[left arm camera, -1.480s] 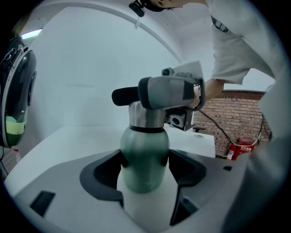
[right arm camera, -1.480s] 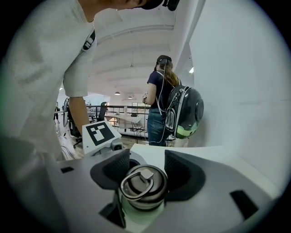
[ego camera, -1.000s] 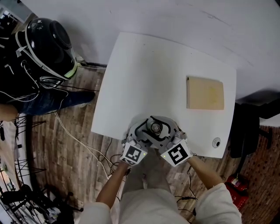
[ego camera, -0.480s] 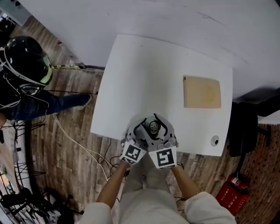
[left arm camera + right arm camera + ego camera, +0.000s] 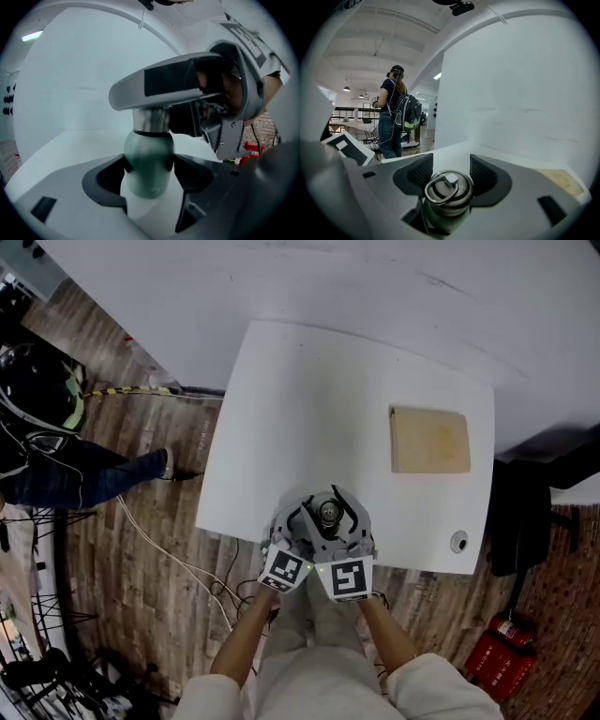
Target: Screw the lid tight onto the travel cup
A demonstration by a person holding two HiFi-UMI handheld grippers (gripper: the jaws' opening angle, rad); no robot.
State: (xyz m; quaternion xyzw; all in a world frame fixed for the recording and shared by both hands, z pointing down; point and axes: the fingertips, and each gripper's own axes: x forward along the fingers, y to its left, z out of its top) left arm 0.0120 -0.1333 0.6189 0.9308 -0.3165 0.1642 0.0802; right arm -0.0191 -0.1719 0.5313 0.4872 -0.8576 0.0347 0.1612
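**Position.** The travel cup (image 5: pixel 148 157) stands upright at the near edge of the white bench (image 5: pixel 309 399). Its body is green, and the steel lid (image 5: pixel 447 190) is seated on top.

**Grip.** The left tool (image 5: pixel 150 174) is clamped on the green body, with both pads bearing on its sides. The right tool (image 5: pixel 451 173) is closed round the lid, whose ring handle lies flat between the pads.

**Step in hand, as judged.** Turning the lid down on its thread.

**Recommendations.**
- Hold the left tool rigid, so the body cannot spin with the lid.
- Turn the right tool about the cup's own axis — a tilt risks crossing the thread.
- The steel rim looks slick, so grip it firmly and stop once resistance rises.

**Clearance.** The tan board (image 5: pixel 429 440) lies well apart — no obstruction.
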